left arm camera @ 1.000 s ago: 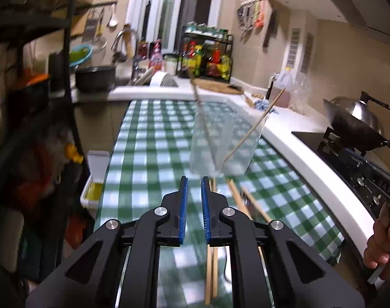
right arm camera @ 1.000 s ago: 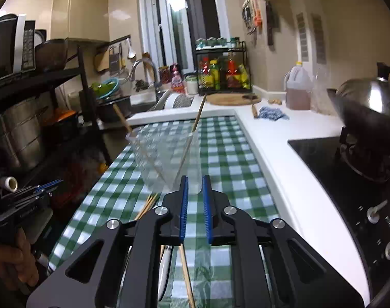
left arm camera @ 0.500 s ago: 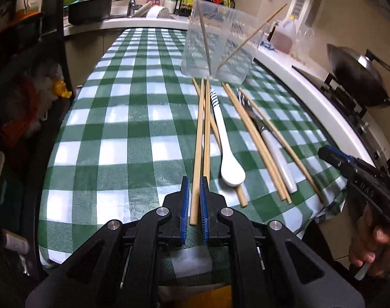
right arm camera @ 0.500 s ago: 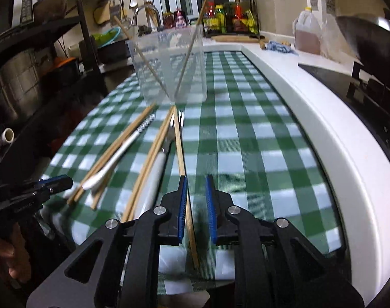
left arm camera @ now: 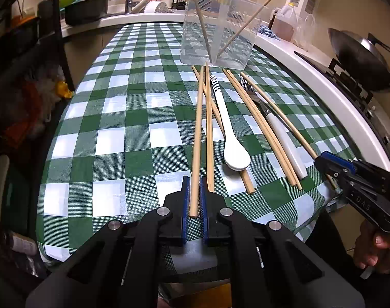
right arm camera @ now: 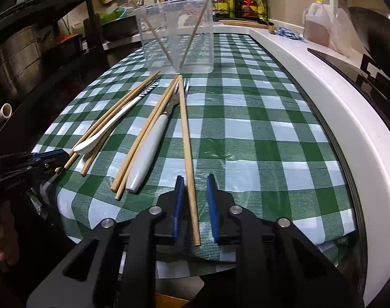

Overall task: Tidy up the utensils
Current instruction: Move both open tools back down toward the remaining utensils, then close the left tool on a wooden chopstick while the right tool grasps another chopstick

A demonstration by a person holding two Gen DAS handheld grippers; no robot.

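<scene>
Left gripper [left arm camera: 194, 187] pinching a chopstick [left arm camera: 197, 138] at the table's [left arm camera: 112, 118] near edge, right gripper [right arm camera: 195, 187] spread around another chopstick [right arm camera: 186, 138].

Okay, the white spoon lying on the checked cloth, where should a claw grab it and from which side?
Grip the white spoon at its slim mid-handle, coming from above with fingers straddling it crosswise. The bowl is wide, and a chopstick lies underneath it.

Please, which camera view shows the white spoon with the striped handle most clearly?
The left wrist view. There the white spoon lies near the picture's centre, seen from above, bowl and striped handle end both plain. In the right wrist view the spoon lies off to the left at a flat angle, so its bowl looks thin.
</scene>
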